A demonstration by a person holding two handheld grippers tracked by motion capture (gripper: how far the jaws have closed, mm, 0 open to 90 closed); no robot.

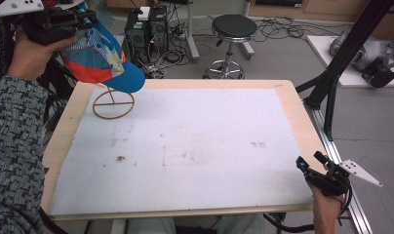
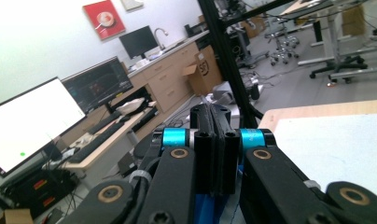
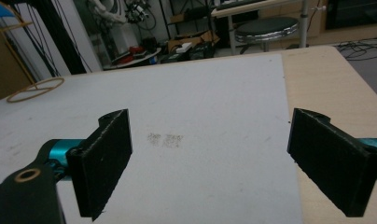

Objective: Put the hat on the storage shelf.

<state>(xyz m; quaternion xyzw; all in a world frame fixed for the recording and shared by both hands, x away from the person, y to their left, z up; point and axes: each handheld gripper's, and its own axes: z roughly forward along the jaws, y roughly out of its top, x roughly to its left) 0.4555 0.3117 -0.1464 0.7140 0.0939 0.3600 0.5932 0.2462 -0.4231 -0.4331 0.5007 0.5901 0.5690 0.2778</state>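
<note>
the left gripper (image 1: 85, 22) is raised above the far left corner of the table (image 1: 287, 92), its jaws pressed together on the back edge of a blue and orange cap (image 1: 105, 61). the cap hangs from the jaws, its blue brim pointing right and down, just over a thin wooden stand (image 1: 113, 103) with a ring base that sits on the far left of the mat. whether the cap touches the stand's top cannot be told. in the left gripper view the two black jaws meet with a sliver of blue fabric (image 2: 207, 212) below them.

the right gripper (image 1: 307, 170) is at the near right edge of the table, well apart from the cap, its jaws wide apart and holding nothing; in the right gripper view the fingers (image 3: 105, 161) frame bare mat.

a pale grey mat (image 1: 195, 146), lightly stained, covers most of the wooden table. beyond the far edge stand a black round stool (image 1: 232, 29), computer towers (image 1: 146, 29) and loose cables on a grey floor. monitors (image 2: 35, 121) sit on a desk in the left gripper view.
</note>
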